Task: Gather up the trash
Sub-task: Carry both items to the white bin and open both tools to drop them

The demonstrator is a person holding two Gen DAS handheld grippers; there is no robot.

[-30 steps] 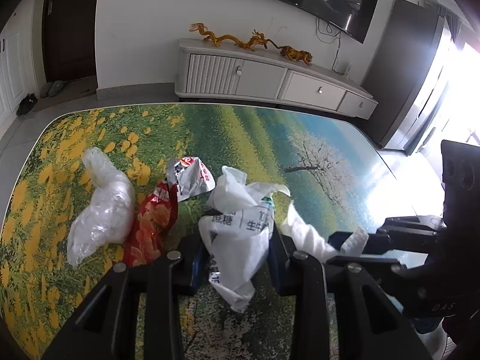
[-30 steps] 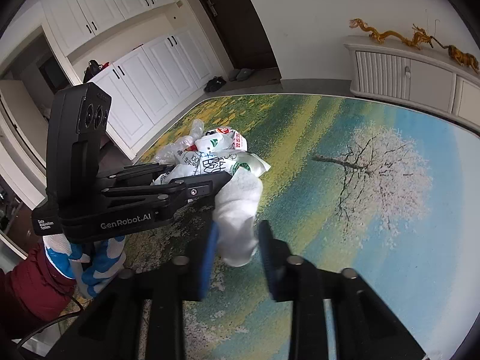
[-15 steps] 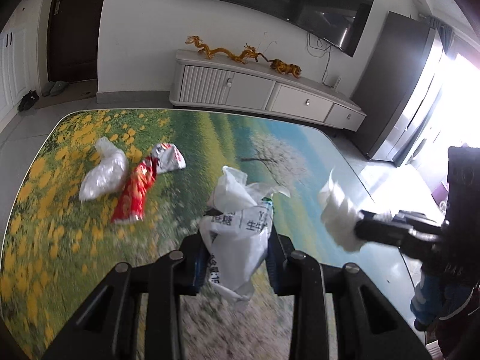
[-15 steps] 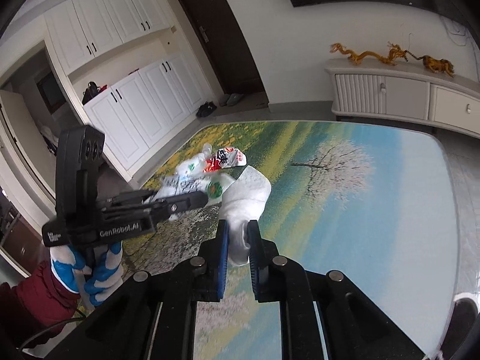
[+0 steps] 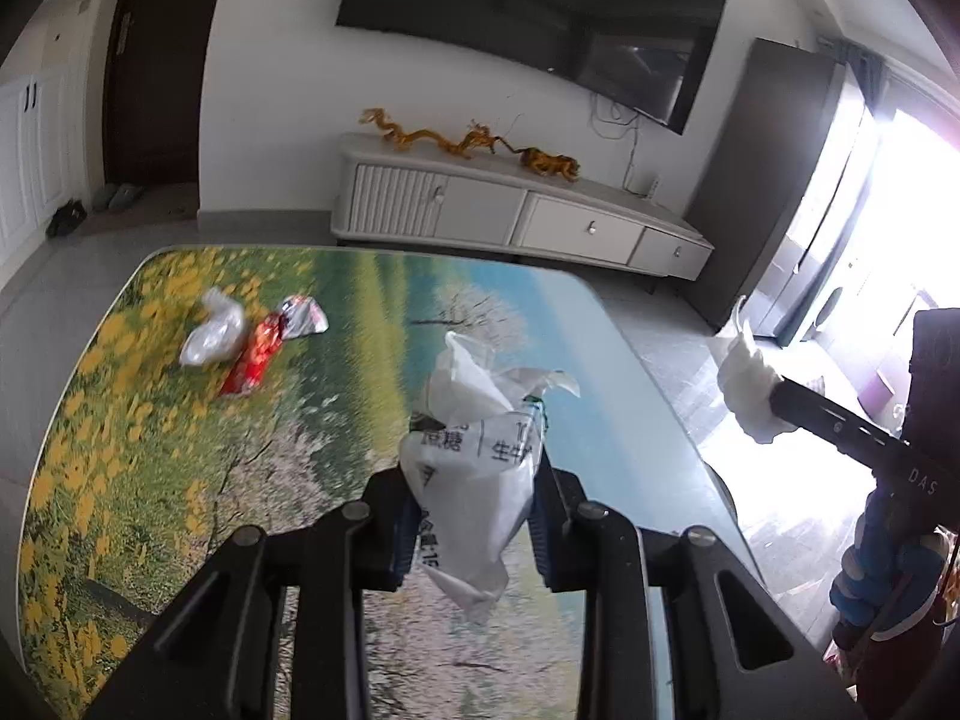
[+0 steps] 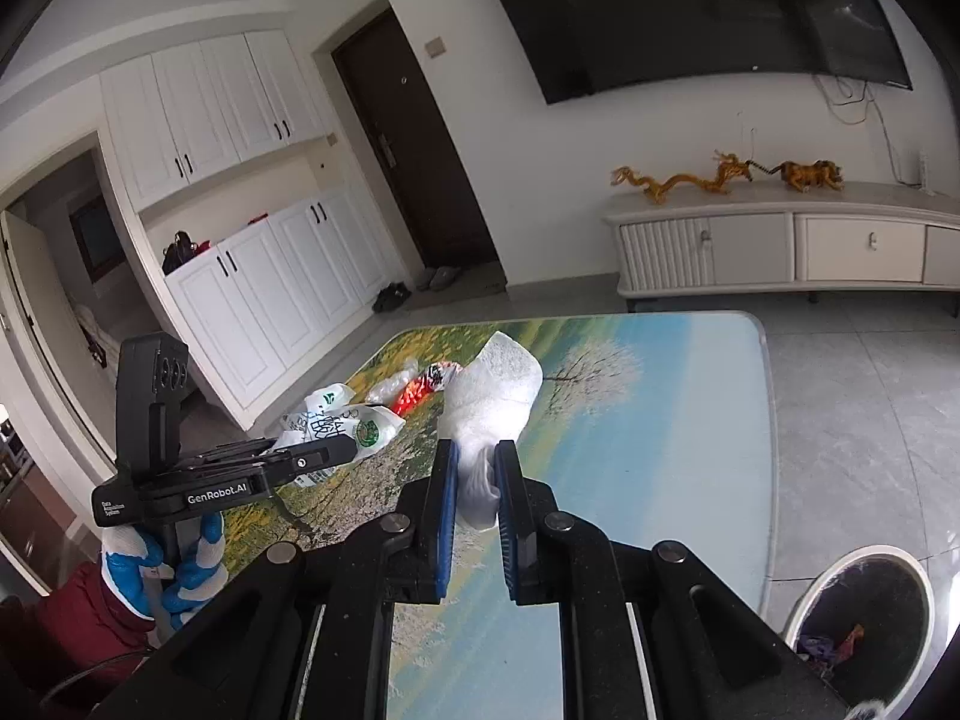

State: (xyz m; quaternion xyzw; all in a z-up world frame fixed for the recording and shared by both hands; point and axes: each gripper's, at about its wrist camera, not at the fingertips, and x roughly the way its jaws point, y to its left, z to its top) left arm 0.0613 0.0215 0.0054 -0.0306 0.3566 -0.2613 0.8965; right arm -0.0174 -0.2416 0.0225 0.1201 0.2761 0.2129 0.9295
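Two trash items held clear of the table (image 5: 150, 420), bin (image 6: 864, 606) not yet reached.

A printed bag (image 5: 480, 480) is clamped by the left gripper (image 5: 477, 516); a white wad (image 6: 489, 402) is pinched by the right gripper (image 6: 477, 498), jaws nearly closed. The bin is seen on the floor, low and right of the right gripper, which is judged the nearer. Two wrappers (image 5: 252, 342) are left on the table.

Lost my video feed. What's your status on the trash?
Left gripper shut on printed bag. Right gripper shut on white wad. Two wrappers left on table. Bin path clear.
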